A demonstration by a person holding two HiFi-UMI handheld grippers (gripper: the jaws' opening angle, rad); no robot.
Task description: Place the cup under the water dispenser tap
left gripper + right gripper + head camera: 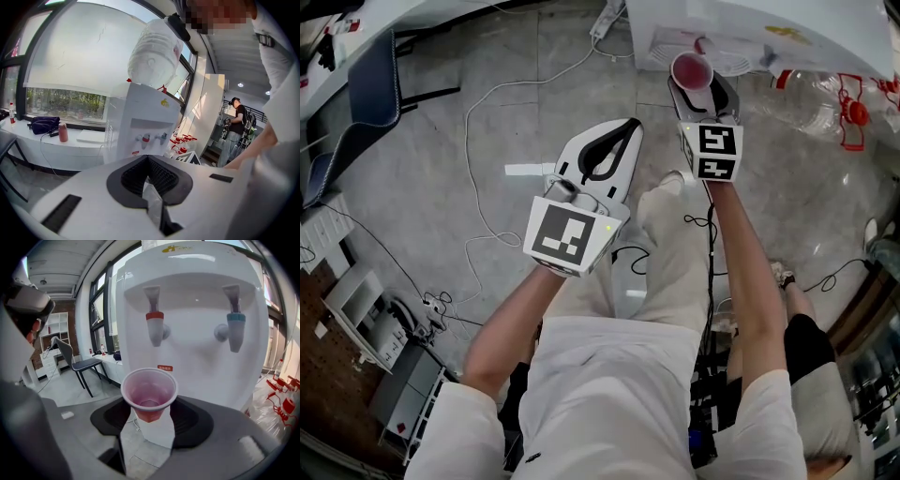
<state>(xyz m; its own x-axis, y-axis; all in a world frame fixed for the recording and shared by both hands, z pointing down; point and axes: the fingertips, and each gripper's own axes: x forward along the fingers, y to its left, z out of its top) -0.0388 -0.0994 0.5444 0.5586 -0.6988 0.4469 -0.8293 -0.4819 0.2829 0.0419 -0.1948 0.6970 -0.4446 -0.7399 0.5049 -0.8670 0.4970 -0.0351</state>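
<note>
One pink cup [149, 399] stands upright, clasped between the jaws of the right gripper [150, 420], close in front of the white water dispenser [197, 296]. In the right gripper view the red tap [154, 326] hangs at the cup's twelve o'clock and the blue tap [234, 329] at its two o'clock. In the head view the left gripper [625, 129] lies between the cup's seven and eight o'clock, above the floor [441, 187], its jaws clenched together with nothing in them.
</note>
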